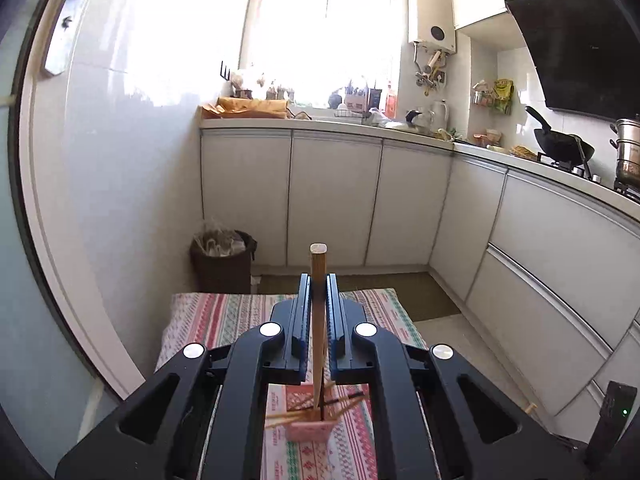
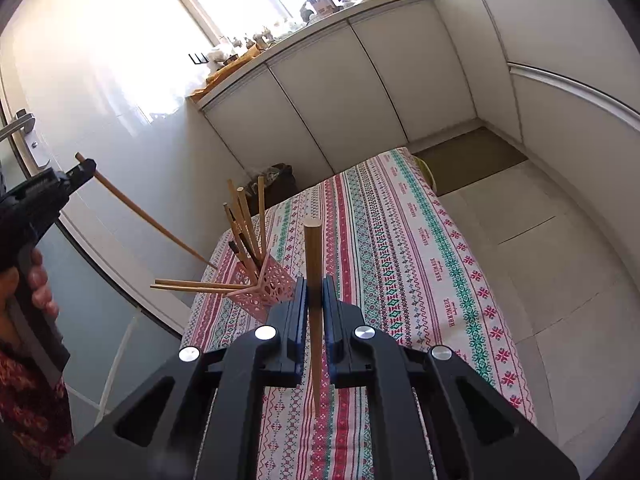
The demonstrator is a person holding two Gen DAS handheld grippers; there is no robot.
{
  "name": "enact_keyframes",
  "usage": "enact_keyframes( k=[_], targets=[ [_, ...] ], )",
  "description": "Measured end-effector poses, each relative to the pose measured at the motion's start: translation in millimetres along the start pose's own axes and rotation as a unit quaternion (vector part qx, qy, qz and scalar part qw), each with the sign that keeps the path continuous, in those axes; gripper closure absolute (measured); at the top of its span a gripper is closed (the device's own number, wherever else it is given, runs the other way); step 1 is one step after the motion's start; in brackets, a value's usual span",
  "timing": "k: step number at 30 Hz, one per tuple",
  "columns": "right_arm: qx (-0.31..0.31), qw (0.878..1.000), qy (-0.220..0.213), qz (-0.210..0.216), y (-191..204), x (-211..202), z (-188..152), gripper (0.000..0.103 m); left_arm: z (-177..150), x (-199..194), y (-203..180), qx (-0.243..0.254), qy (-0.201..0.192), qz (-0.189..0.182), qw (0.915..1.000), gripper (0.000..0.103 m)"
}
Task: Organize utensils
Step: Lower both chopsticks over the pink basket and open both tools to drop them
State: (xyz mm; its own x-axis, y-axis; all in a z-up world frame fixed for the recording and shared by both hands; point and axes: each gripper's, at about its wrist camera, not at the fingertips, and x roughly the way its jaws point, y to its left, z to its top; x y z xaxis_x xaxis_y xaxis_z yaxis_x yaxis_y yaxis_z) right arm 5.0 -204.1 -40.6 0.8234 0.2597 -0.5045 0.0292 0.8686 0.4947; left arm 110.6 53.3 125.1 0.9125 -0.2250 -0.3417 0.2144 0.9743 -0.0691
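Observation:
My left gripper [image 1: 319,280] is shut on a wooden chopstick [image 1: 318,320] that stands up between its jaws, thick end on top. Below it the pink perforated holder [image 1: 308,432] stands on the patterned tablecloth [image 1: 224,320] with several chopsticks in it. In the right wrist view my right gripper [image 2: 315,282] is shut on another wooden chopstick [image 2: 314,320], thick end up, tip above the cloth. The pink holder [image 2: 272,284] sits just left of it, with several chopsticks upright and two sticking out sideways. The left gripper [image 2: 82,170] hangs high at the left with its chopstick [image 2: 152,220] slanting down toward the holder.
White cabinets [image 1: 332,200] and a cluttered counter run along the back and right. A lined bin [image 1: 222,260] stands on the floor beyond the table. A wok [image 1: 560,142] and a steel pot [image 1: 628,148] sit on the stove. A glass door [image 2: 92,300] is at the left.

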Motion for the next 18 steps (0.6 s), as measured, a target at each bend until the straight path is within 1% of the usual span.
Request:
enact_keyframes(
  k=[3, 6, 9, 11, 12, 13, 15, 17, 18],
  targets=[
    [-0.005, 1.000, 0.002, -0.002, 1, 1, 0, 0.095, 0, 30, 5, 0.000, 0.009, 0.014, 0.9999, 0.097],
    [-0.006, 1.000, 0.002, 0.001, 2, 0, 0, 0.095, -19, 62, 13, -0.013, 0.031, 0.022, 0.9992, 0.097],
    [-0.007, 1.000, -0.001, 0.005, 5, -1, 1, 0.095, -47, 89, 20, -0.018, 0.067, 0.025, 0.9973, 0.097],
    [-0.009, 1.000, -0.006, 0.011, 8, -3, 2, 0.095, -66, 98, 29, -0.037, 0.103, 0.019, 0.9939, 0.095],
    [-0.013, 1.000, -0.010, 0.014, 12, -5, 3, 0.095, -71, 94, 33, -0.050, 0.108, 0.016, 0.9928, 0.093],
    [-0.019, 1.000, -0.017, 0.019, 18, -7, 4, 0.095, -75, 86, 38, -0.061, 0.102, 0.017, 0.9927, 0.088],
    [-0.031, 0.999, -0.033, 0.029, 32, -12, 11, 0.095, -73, 61, 47, -0.087, 0.080, 0.011, 0.9929, 0.083],
    [-0.046, 0.997, -0.055, 0.037, 50, -16, 21, 0.095, -67, 30, 56, -0.118, 0.049, 0.000, 0.9919, 0.081],
    [-0.054, 0.996, -0.064, 0.040, 61, -18, 29, 0.095, -62, 15, 60, -0.126, 0.035, 0.002, 0.9914, 0.080]
  ],
)
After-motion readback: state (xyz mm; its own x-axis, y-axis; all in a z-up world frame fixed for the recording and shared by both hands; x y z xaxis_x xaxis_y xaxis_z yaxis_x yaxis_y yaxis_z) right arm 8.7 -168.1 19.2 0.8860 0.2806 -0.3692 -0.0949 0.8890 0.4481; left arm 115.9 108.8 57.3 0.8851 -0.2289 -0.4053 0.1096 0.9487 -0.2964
